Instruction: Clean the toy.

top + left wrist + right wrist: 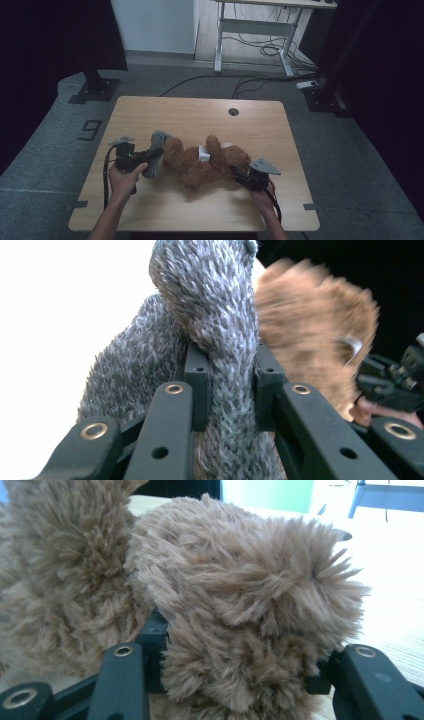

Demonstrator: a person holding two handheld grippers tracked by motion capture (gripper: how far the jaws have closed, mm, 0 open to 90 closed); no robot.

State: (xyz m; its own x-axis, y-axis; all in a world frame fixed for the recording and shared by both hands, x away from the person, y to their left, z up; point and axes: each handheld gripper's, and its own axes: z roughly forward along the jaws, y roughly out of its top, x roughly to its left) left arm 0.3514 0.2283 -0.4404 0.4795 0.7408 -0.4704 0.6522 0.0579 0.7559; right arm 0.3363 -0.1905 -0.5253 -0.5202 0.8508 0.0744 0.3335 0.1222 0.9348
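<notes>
Dressing is barely starting: the left gripper [230, 390] is clamping a grey knit garment [210, 330] beside the brown teddy bear [205, 162], lying mid-table. The right gripper [235, 680] is gripping a plush limb; the garment is not yet on the bear.

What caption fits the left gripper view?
Left tongs shut on grey knitted hat beside brown teddy bear.

Brown plush, grey knit, black jaws on pale wood

The shaggy brown plush teddy bear [207, 162] carries a small white tag [203, 154]; the fuzzy knitted sock [210, 335] is grey flecked with white — the black plastic left gripper [231, 390] and black right gripper [235, 680] have brass-coloured rivets — and the wooden table [200, 112] is light tan.
</notes>
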